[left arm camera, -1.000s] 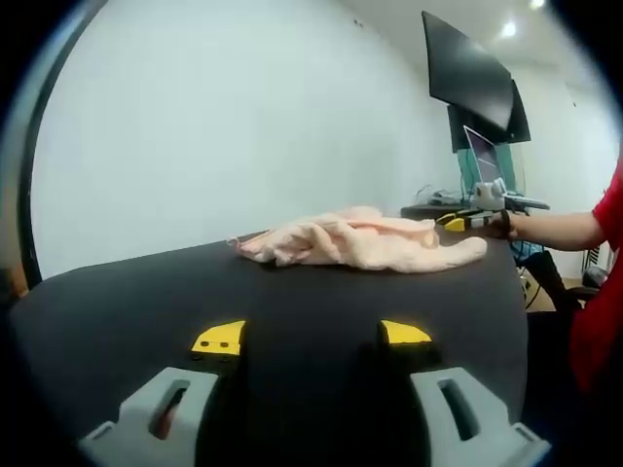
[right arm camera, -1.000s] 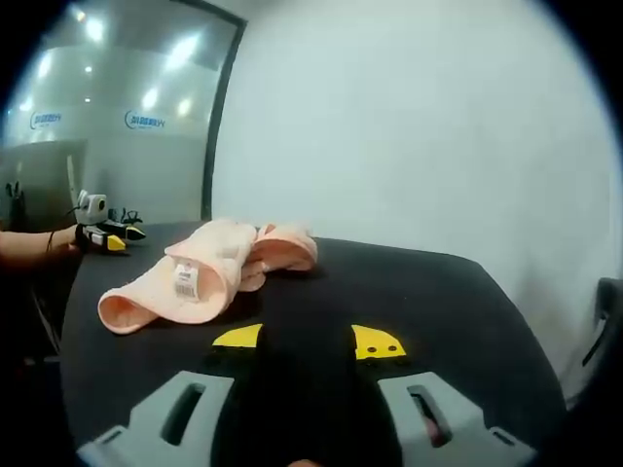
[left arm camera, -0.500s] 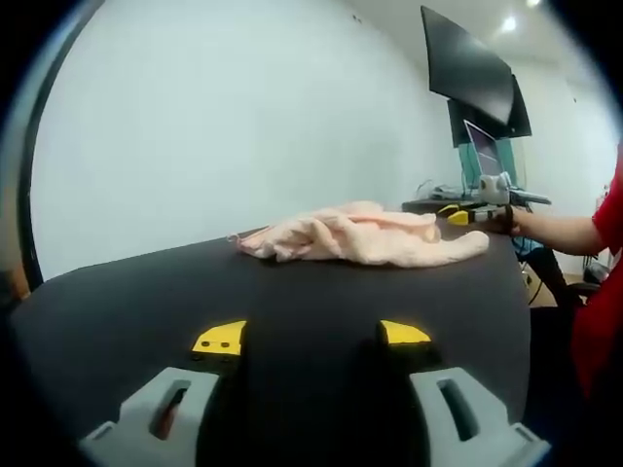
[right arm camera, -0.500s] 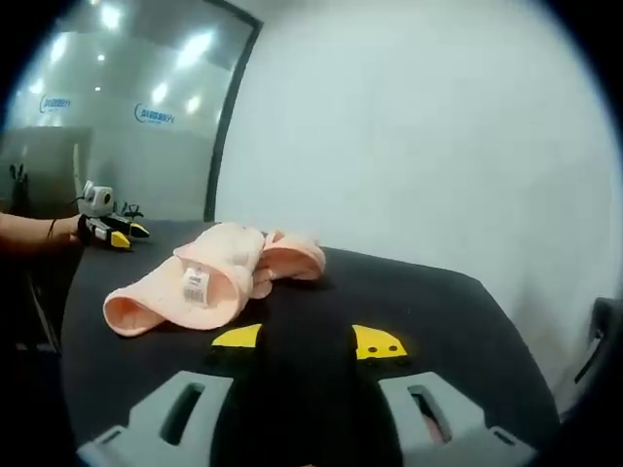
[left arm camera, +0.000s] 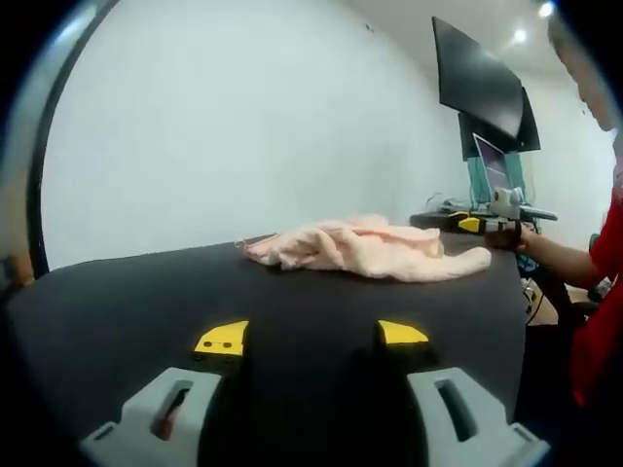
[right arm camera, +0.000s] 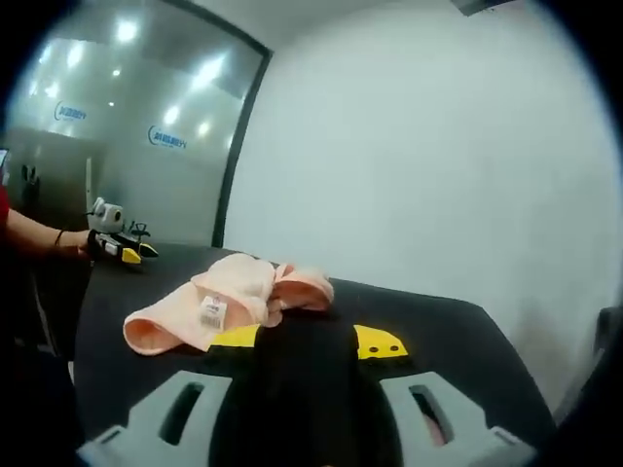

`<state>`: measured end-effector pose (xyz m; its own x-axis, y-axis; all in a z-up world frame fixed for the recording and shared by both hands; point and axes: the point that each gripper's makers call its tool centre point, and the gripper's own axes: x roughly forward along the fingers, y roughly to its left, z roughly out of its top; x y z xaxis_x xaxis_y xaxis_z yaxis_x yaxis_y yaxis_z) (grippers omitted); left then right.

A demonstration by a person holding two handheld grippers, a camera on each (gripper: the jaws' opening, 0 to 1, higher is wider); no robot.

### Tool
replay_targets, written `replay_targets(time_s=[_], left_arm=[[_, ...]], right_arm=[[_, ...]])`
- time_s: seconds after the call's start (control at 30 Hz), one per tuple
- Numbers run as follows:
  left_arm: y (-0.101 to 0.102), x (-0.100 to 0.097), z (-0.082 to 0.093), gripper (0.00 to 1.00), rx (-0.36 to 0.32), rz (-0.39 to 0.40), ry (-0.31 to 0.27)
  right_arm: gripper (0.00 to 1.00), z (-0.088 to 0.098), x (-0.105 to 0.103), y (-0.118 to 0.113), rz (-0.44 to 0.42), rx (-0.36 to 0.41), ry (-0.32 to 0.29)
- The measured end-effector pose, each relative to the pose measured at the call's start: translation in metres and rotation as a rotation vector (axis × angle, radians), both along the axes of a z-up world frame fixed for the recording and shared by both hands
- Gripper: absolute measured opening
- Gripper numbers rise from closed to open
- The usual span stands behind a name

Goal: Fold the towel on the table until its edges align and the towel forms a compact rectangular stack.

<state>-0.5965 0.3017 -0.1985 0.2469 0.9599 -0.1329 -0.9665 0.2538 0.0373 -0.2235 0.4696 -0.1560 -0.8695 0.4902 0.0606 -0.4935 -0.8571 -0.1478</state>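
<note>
- The towel (left arm camera: 365,249) is a pale pink cloth lying crumpled and unfolded on the black table (left arm camera: 127,292). In the left gripper view it sits toward the far side of the tabletop, in front of a white wall.
- In the right gripper view the towel (right arm camera: 229,304) lies left of centre, bunched into a loose roll, with a small white label (right arm camera: 209,312) facing the camera.
- The left gripper (left arm camera: 310,336) is low over the near part of the table, well apart from the towel. Its two yellow-tipped jaws stand spread with a wide gap between them, and nothing is held.
- The right gripper (right arm camera: 307,341) is also low over the table, near the towel's edge; whether it touches the cloth cannot be told. Its jaws are spread, with only the dark table surface between them, and nothing is held.
- In the left gripper view, the right gripper (left arm camera: 487,216) appears at the far right, beyond the towel, held by a hand; a red sleeve (left arm camera: 596,331) is at the edge.
- In the right gripper view, the left gripper (right arm camera: 115,243) appears at the far left, held by a hand.
- A dark monitor (left arm camera: 477,83) hangs high on the wall in the left gripper view.
</note>
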Motion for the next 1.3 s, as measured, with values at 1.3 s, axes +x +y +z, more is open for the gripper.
replay_targets(time_s=[1.3], left_arm=[[-0.004, 0.013, 0.022, 0.40, 0.080, -0.052, -0.098]], right_arm=[[0.00, 0.057, -0.160, -0.043, -0.021, 0.569, -0.624]])
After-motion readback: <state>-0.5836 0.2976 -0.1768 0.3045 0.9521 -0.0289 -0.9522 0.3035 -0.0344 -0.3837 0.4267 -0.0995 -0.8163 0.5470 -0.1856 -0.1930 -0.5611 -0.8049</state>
